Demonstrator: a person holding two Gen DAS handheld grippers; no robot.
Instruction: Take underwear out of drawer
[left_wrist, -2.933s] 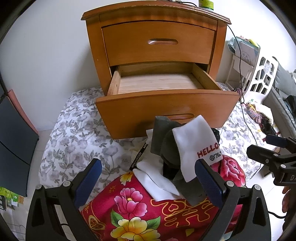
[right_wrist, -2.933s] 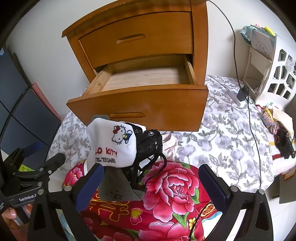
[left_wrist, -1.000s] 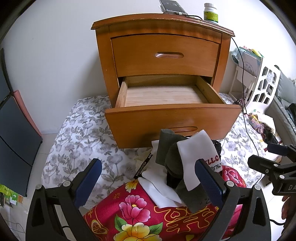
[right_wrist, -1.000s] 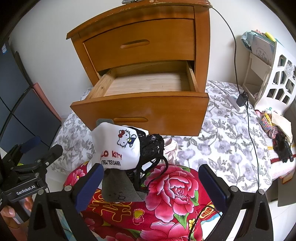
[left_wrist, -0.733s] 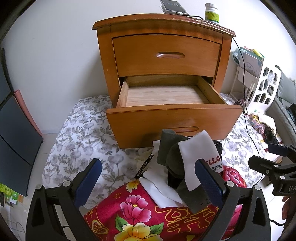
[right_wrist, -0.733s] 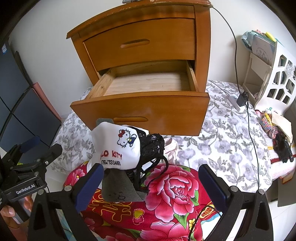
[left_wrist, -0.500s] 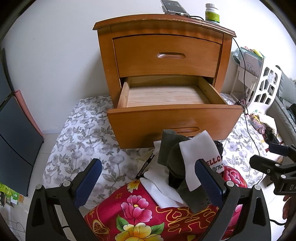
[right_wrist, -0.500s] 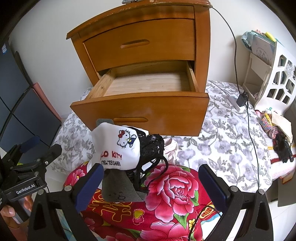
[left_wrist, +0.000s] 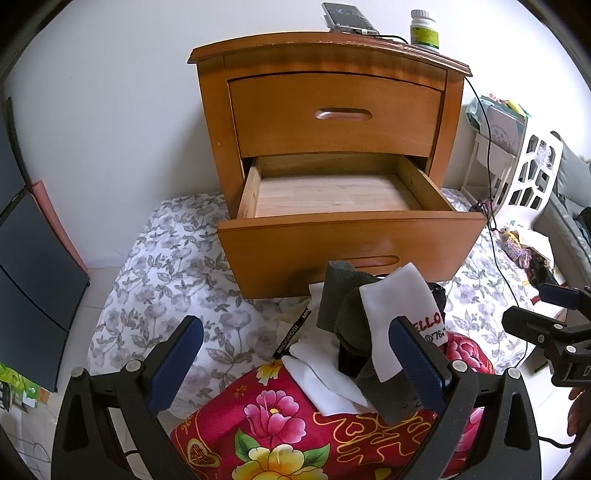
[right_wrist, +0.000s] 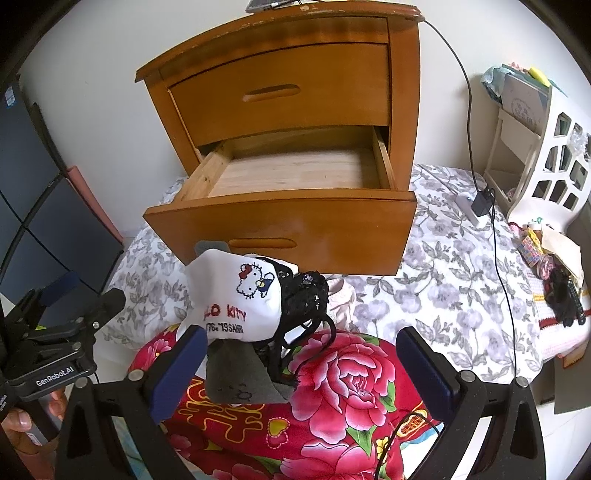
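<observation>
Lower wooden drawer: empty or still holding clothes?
Empty: the open lower wooden drawer shows only bare board; the pile of underwear lies outside, in front.

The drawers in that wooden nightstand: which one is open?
The lower drawer is open, pulled out so its bare wooden bottom shows with nothing inside. The upper drawer sits shut, flush with the nightstand.
</observation>
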